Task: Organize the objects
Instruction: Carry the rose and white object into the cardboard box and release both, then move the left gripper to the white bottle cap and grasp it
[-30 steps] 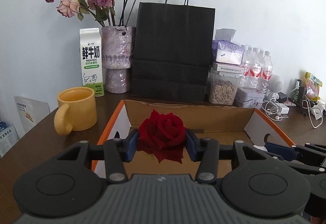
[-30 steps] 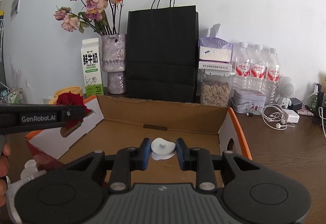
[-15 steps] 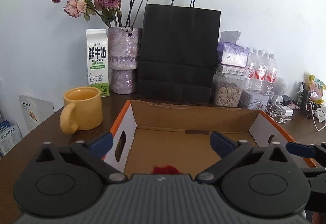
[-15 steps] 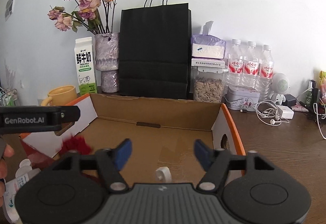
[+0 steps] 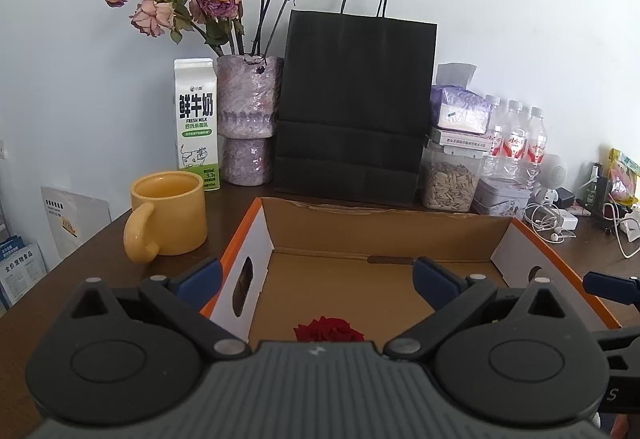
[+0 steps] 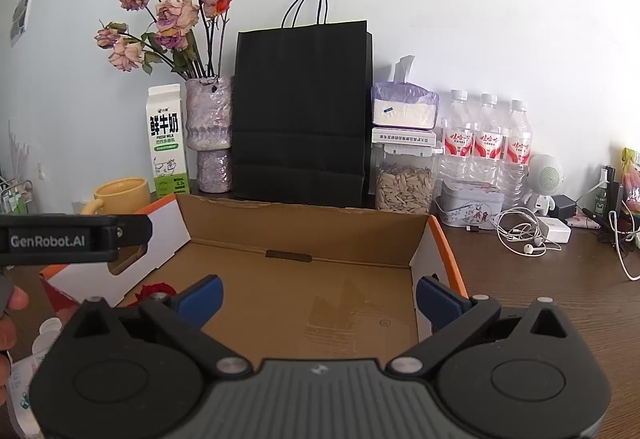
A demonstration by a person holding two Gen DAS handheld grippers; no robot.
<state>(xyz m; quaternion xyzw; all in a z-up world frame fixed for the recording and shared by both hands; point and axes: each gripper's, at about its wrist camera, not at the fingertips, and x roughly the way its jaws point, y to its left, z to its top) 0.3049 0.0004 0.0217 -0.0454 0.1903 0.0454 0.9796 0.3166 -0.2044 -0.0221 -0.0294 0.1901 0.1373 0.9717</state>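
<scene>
Both claws just opened wide, nothing between jaws: left gripper [image 5: 316, 277] dropped red rose [image 5: 329, 331] onto near-left floor of cardboard box [image 5: 384, 227]; right gripper [image 6: 319, 295] empty too. I judge rose light, soft, crushable; take it gently around bloom.

Probably a home: milk carton [image 5: 197, 123], vase [image 5: 249, 119].

The milk carton [image 5: 197, 123] reads "鲜牛奶", "FRESH MILK" and "3.3", and the left gripper [image 6: 60, 239] bears "GenRobot.AI" on its side.
</scene>
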